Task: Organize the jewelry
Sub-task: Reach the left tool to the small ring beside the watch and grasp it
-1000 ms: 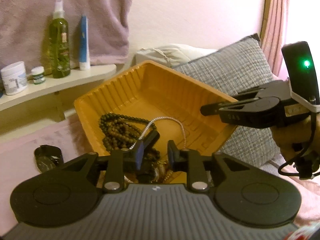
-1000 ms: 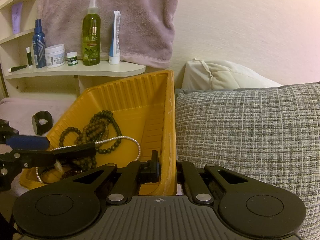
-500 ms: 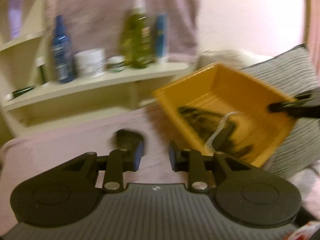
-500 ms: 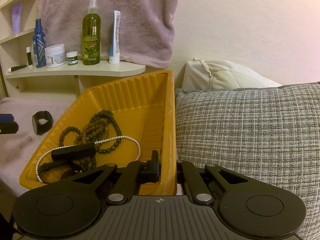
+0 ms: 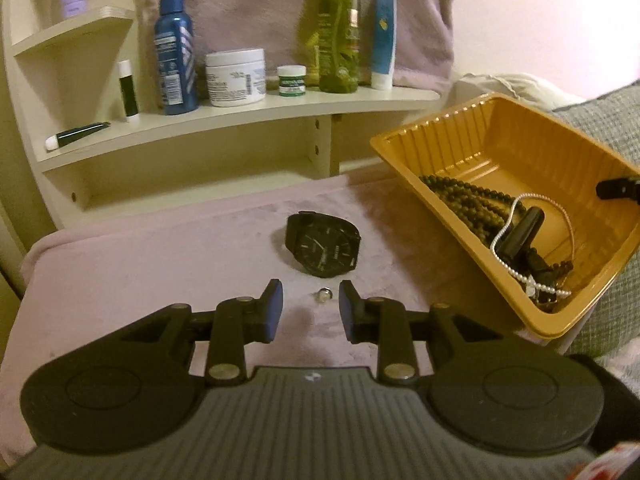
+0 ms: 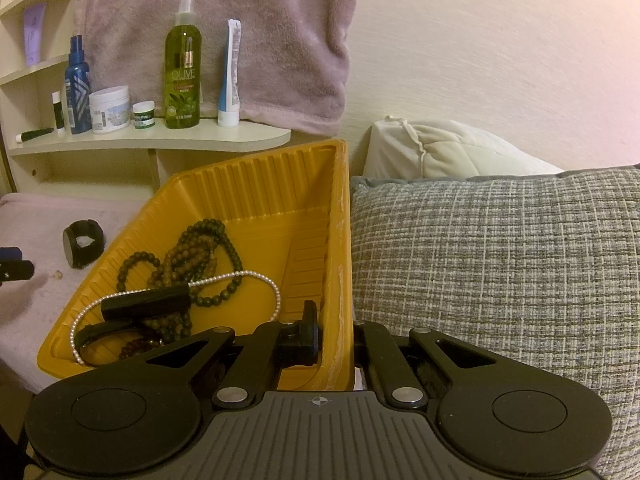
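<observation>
Partly done. Already in the ribbed yellow plastic tray (image 5: 440, 128): a pile of dark round bead strings (image 5: 468, 204), a thin string of small white pearls (image 5: 505, 236) and a long black clip-like piece (image 5: 522, 230), all bunched toward the tray's lower corner. Cannot tell if smaller bits hide under them.

Still out on the pink fuzzy worktop (image 5: 160, 260): a black round wrist watch (image 5: 324, 246) near the middle, and a tiny silver ring (image 5: 323, 295) just in front of it, nearer the front edge. Both apart from the tray, over at the worktop's right edge, beside a grey woven pillow (image 6: 500, 260).

Right gripper (image 6: 336, 344): jaws clamped shut on the tray's side wall, one finger inside, one outside. Holding the tray steady, by the look of it.

Left gripper (image 5: 310, 300): jaws a little apart, nothing between them, touching nothing. Pointed down at the worktop, with the tiny silver ring just past the tips and lined up with the gap. Most likely going for the ring.

Left to do, as a guess: pick up the ring and drop it in the tray, then the same for the watch. Tricky bit: such a small ring, flat on soft cloth, easy to push away or miss.
</observation>
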`<action>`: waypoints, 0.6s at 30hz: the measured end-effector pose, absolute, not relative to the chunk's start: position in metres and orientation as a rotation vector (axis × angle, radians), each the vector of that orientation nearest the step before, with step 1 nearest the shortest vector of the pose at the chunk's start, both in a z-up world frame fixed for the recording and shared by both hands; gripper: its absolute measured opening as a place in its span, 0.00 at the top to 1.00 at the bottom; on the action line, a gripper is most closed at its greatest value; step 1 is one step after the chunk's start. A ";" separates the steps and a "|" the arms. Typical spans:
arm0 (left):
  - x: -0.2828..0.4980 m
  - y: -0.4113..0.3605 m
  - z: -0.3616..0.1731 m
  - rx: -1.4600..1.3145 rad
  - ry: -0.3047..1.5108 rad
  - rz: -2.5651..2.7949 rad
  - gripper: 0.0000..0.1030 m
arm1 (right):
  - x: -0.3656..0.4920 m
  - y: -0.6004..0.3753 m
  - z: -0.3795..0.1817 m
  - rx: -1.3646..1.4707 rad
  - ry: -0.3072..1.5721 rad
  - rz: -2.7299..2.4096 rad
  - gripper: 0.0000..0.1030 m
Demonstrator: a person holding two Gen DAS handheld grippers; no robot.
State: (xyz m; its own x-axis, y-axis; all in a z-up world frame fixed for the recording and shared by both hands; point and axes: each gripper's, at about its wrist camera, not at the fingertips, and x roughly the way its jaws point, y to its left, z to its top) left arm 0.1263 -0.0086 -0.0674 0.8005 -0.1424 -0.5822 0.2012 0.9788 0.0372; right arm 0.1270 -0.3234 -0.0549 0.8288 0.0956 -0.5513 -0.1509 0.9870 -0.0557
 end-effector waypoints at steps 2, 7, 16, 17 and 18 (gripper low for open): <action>0.130 -0.013 -0.071 0.113 0.620 -0.191 0.74 | 0.128 -0.324 -0.055 -0.099 0.580 0.131 0.97; 0.138 -0.021 -0.080 0.120 0.629 -0.204 0.74 | 0.127 -0.324 -0.055 -0.098 0.582 0.130 0.97; 0.152 -0.025 -0.090 0.132 0.633 -0.202 0.80 | 0.131 -0.326 -0.058 -0.100 0.589 0.129 0.97; 0.153 -0.025 -0.091 0.133 0.637 -0.201 0.81 | 0.132 -0.327 -0.058 -0.100 0.590 0.129 0.97; 0.154 -0.025 -0.092 0.137 0.640 -0.200 0.82 | 0.132 -0.327 -0.058 -0.100 0.590 0.130 0.97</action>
